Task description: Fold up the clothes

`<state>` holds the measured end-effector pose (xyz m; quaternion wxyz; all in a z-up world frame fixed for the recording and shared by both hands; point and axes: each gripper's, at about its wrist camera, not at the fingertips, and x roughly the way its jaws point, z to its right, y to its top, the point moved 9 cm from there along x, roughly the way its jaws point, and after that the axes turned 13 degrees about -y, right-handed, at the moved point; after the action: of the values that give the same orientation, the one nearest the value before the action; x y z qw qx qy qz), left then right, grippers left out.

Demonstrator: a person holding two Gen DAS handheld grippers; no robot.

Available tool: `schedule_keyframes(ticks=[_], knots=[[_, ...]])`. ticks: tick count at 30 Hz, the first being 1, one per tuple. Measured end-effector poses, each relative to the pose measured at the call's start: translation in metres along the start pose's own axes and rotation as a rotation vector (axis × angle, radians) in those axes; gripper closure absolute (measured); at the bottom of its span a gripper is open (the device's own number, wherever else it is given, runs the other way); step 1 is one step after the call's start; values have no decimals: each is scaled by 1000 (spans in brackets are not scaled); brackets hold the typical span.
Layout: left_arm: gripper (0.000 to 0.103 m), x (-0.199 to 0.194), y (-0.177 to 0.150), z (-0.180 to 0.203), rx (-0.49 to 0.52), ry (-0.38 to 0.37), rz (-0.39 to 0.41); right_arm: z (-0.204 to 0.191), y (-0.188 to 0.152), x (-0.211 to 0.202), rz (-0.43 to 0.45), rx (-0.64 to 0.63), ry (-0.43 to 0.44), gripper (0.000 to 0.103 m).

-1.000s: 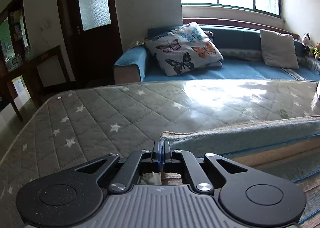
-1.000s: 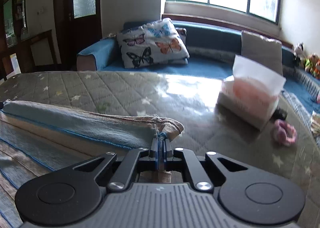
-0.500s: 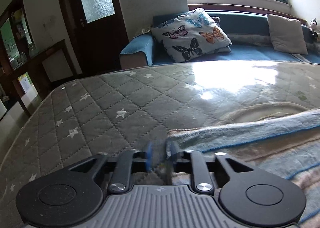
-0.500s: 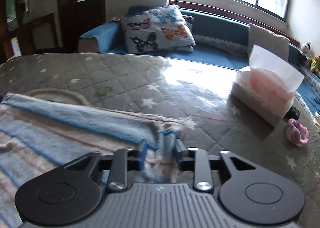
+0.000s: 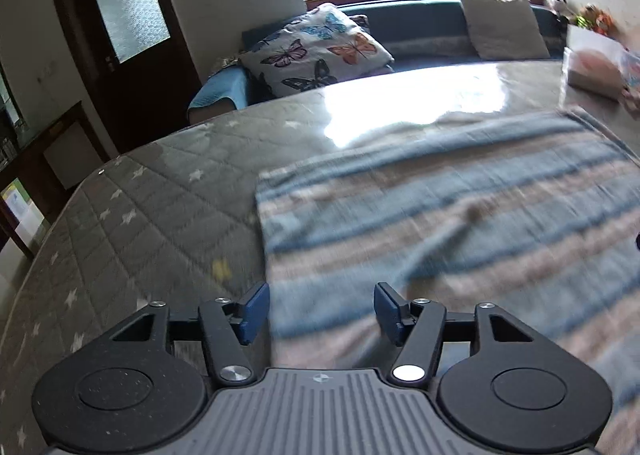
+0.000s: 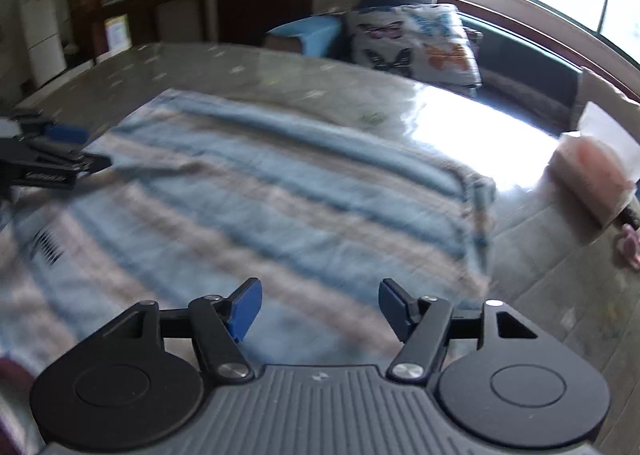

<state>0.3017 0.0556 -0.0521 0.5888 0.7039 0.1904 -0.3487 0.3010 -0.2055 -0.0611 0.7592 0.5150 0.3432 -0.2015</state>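
- Left hand-held gripper (image 5: 320,309): jaws opening, blue pads apart, nothing pinched; the striped cloth (image 5: 440,215) lies below and ahead of them.
- Right hand-held gripper (image 6: 320,307): jaws opening too, empty, hanging over the cloth's near part.
- Step, as I judge it: a fold has just been let go; the cloth lies flat on the tabletop (image 5: 140,215).
- Next likely calls for picking fresh corners or an edge, both pads under one layer.
- Farther off: tissue box (image 6: 592,171), clear of the cloth.

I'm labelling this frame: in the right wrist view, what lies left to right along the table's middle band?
Left gripper with blue pads → blue-and-beige striped towel → bare grey star-quilted table cover → pink tissue pack.
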Motion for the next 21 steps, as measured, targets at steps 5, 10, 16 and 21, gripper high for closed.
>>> schedule_keyframes(ticks=[5,10,16,21], knots=[[29,-30,-29,17,24,-9,24,-28,-25,-28,21,-50,18,27],[23,-60,-57,44,74,-9,65,-46,-45,-53,54,-65,26,22],[18,-88,-76,74,138,-22,125,-59,-68,-72,83,-65,12,16],[18,-99,-93,92,181,-24,148,-58,-84,-88,103,-27,-3,16]])
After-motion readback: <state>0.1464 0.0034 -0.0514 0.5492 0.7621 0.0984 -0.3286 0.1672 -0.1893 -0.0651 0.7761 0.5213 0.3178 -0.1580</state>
